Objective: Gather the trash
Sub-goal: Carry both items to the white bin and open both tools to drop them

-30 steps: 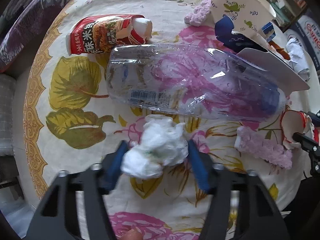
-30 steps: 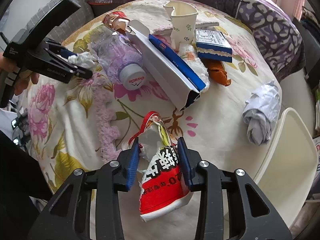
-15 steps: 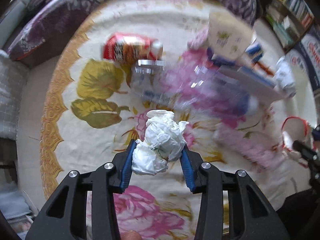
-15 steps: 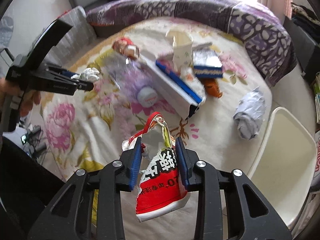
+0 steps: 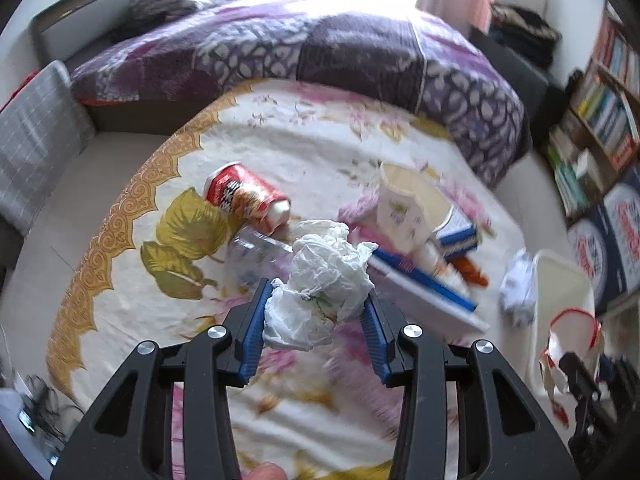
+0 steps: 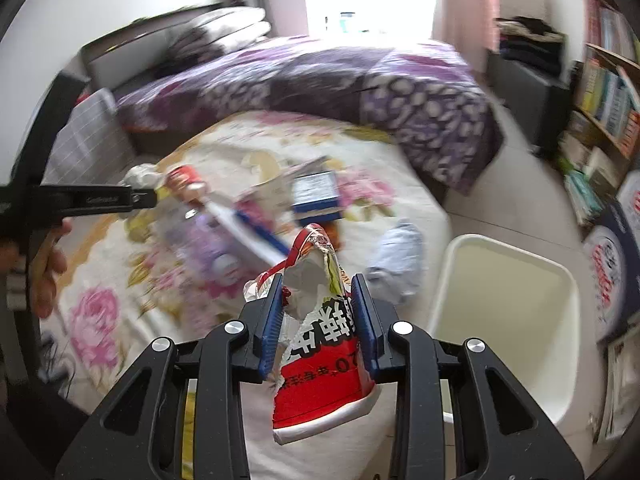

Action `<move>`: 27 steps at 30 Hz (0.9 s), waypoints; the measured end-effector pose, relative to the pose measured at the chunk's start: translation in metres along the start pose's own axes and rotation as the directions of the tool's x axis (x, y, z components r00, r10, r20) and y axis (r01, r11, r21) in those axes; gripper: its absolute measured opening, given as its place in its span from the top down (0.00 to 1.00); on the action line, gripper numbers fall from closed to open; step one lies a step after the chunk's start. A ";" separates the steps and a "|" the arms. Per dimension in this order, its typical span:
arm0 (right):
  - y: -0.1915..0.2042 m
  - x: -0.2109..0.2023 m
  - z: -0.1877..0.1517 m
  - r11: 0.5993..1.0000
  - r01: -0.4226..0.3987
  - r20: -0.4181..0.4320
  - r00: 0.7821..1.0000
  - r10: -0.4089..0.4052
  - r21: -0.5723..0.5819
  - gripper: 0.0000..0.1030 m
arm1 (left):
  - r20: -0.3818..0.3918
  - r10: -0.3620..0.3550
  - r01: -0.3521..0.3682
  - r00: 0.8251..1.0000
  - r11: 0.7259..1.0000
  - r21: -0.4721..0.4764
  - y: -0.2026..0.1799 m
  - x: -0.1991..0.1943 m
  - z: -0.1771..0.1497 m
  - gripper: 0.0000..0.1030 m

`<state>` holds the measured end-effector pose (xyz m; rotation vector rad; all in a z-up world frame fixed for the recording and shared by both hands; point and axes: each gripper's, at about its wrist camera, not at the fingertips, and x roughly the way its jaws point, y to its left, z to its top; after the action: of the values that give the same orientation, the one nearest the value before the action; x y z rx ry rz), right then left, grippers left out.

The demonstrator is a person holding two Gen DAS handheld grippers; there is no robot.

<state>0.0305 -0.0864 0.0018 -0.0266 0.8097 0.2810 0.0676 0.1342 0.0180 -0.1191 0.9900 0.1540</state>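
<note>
My left gripper (image 5: 316, 312) is shut on a crumpled white tissue wad (image 5: 324, 284), held well above the floral tablecloth (image 5: 304, 152). My right gripper (image 6: 318, 312) is shut on a torn red-and-white paper cup (image 6: 324, 344), held above the table's right edge next to the white bin (image 6: 504, 320). The same cup (image 5: 572, 344) and the bin (image 5: 560, 296) show at the right in the left wrist view. The left gripper and its tissue (image 6: 140, 176) show at the left in the right wrist view.
On the table lie a red snack cup (image 5: 244, 196), a clear plastic bottle (image 5: 256, 256), a white paper cup (image 5: 404, 208), a long white-and-blue box (image 5: 424, 284), a blue box (image 6: 316, 196) and a grey paper wad (image 6: 400, 256). A purple-covered sofa (image 5: 360, 52) stands behind, shelves to the right.
Both grippers have risen and pulled back from the table with their loads. The left closed on the tissue and lifted it. The right now hangs near the bin.
</note>
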 end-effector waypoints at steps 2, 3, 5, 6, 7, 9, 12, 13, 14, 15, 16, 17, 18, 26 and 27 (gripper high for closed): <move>-0.010 -0.001 0.000 0.999 0.029 0.014 0.999 -0.029 0.037 0.69 | 0.043 0.014 -0.013 0.999 1.000 -0.017 -0.014 -0.003 -0.002 0.58; -0.016 -0.002 0.000 0.997 0.047 0.020 0.999 -0.048 0.059 0.69 | 0.059 0.014 -0.013 0.998 1.000 -0.022 -0.022 -0.004 -0.004 0.58; -0.026 -0.004 0.000 0.992 0.086 0.031 0.996 -0.090 0.093 0.69 | 0.080 0.006 -0.004 0.997 0.999 -0.032 -0.036 -0.005 -0.007 0.58; -0.033 -0.005 0.000 0.987 0.113 0.034 0.992 -0.118 0.117 0.69 | 0.091 0.005 -0.001 0.996 0.999 -0.036 -0.042 -0.006 -0.008 0.58; -0.037 -0.006 0.000 0.984 0.126 0.034 0.991 -0.131 0.129 0.69 | 0.102 0.002 0.002 0.995 0.999 -0.038 -0.048 -0.007 -0.010 0.58; -0.048 -0.007 -0.002 0.972 0.175 0.032 0.983 -0.182 0.154 0.69 | 0.122 -0.009 0.014 0.993 0.999 -0.038 -0.062 -0.009 -0.012 0.58; -0.064 -0.009 -0.005 0.955 0.227 0.023 0.971 -0.236 0.193 0.68 | 0.142 -0.026 0.032 0.990 0.999 -0.041 -0.077 -0.013 -0.013 0.58; -0.068 -0.010 -0.006 0.949 0.241 0.020 0.968 -0.250 0.202 0.68 | 0.148 -0.034 0.041 0.988 0.998 -0.044 -0.083 -0.014 -0.013 0.58; -0.073 -0.010 -0.007 0.943 0.259 0.016 0.963 -0.268 0.210 0.68 | 0.152 -0.038 0.046 0.988 0.998 -0.044 -0.087 -0.015 -0.013 0.58; -0.078 -0.011 -0.009 0.935 0.279 0.014 0.957 -0.288 0.219 0.68 | 0.155 -0.042 0.050 0.987 0.998 -0.042 -0.092 -0.015 -0.014 0.58; -0.083 -0.012 -0.010 0.927 0.299 0.009 0.951 -0.309 0.228 0.67 | 0.157 -0.046 0.053 0.986 0.998 -0.040 -0.098 -0.015 -0.015 0.58; -0.087 -0.013 -0.011 0.922 0.308 0.006 0.948 -0.318 0.234 0.67 | 0.160 -0.052 0.057 0.986 0.998 -0.033 -0.105 -0.015 -0.016 0.58; -0.092 -0.014 -0.012 0.915 0.321 0.000 0.943 -0.331 0.246 0.67 | 0.160 -0.056 0.061 0.985 0.998 -0.025 -0.110 -0.015 -0.017 0.58; -0.129 -0.021 -0.018 0.864 0.388 -0.035 0.916 -0.399 0.321 0.63 | 0.169 -0.114 0.095 0.979 0.989 0.112 -0.168 -0.017 -0.032 0.58; -0.132 -0.022 -0.019 0.858 0.393 -0.037 0.914 -0.404 0.330 0.60 | 0.168 -0.126 0.104 0.978 0.986 0.134 -0.176 -0.017 -0.034 0.58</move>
<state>0.0363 -0.2213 -0.0065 0.1256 0.7898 -0.2522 0.0625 -0.0456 0.0190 -0.0474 0.8118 -0.0042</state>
